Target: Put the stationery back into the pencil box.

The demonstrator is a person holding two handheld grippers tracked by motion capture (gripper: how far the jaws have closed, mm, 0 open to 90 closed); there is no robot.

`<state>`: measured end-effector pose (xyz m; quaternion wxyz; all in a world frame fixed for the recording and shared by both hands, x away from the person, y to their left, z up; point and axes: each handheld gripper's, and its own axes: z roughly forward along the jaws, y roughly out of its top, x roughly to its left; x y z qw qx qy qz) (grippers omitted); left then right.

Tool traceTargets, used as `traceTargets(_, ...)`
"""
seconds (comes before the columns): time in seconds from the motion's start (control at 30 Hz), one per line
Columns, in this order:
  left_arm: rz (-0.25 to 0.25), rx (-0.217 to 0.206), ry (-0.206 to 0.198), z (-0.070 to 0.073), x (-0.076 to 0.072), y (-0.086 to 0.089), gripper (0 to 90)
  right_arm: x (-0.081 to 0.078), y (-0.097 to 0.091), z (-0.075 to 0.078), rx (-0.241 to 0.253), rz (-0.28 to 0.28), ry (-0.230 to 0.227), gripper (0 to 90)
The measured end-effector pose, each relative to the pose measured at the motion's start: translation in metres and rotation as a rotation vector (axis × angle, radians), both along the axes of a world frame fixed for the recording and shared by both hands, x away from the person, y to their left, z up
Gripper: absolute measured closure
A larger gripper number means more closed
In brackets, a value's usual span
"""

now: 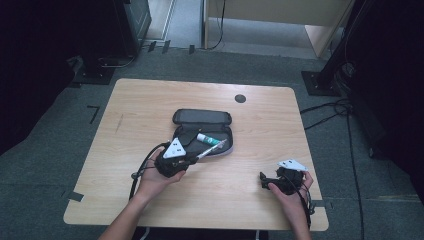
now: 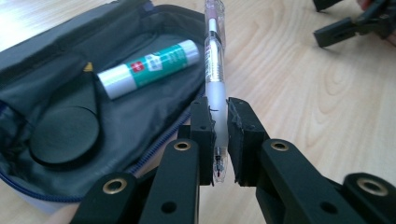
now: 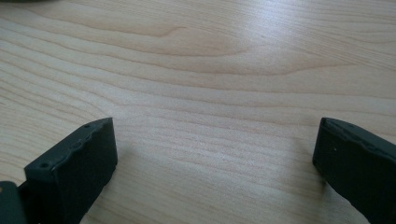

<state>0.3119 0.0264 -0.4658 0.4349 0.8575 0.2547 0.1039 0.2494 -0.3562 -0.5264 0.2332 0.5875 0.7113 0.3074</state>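
So nearest the front edge of the tabletop sit both hands; the right gripper hovers by the front right corner with its jaws spread wide over bare wood, nothing between them; it's well apart from everything, so it's not the one in play.

The left gripper is where it's at; its jaws are pinched on a clear mechanical pencil, clamped round the frosted grip sleeve just above the tip; the tip end pokes back toward the hand and the long axis runs straight out ahead of the jaws, in line with them, toward the open pencil case in the middle of the tabletop.

From above, the far end of the pencil hangs right over the case's near right rim, so my guess is the next bit is all about lining that axis up with the long pocket and easing it down.

Inside the case: a glue stick lying slantwise, green and white label with a small red mark, text too blurry to read; beside it a round black thing, no writing I can make out.
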Motion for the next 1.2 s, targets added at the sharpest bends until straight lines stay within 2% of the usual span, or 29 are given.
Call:
traceTargets(0.23, 0.040, 0.006, 0.043, -0.006, 0.029, -0.002, 82.3, 0.000, 0.000, 0.000, 0.000, 0.000, 0.000, 0.0)
traceTargets(0.43, 0.061, 0.027, 0.068, -0.019, 0.042, -0.007, 82.2, 0.000, 0.000, 0.000, 0.001, 0.000, 0.000, 0.0)
traceTargets(0.77, 0.064, 0.054, 0.085, -0.025, 0.047, -0.011, 81.9, 0.000, 0.000, 0.000, 0.000, 0.001, -0.001, 0.0)
traceTargets(0.83, 0.085, 0.069, 0.083, -0.026, 0.048, -0.011, 81.7, 0.000, 0.000, 0.000, 0.001, 0.000, -0.002, 0.0)
traceTargets(0.97, 0.113, 0.055, 0.085, -0.027, 0.049, -0.011, 80.1, 0.000, 0.000, 0.000, 0.001, 0.000, -0.002, 0.0)
traceTargets(1.2, 0.130, 0.031, 0.091, -0.026, 0.050, -0.012, 72.4, 0.000, 0.000, 0.000, 0.001, 0.001, -0.002, 0.0)
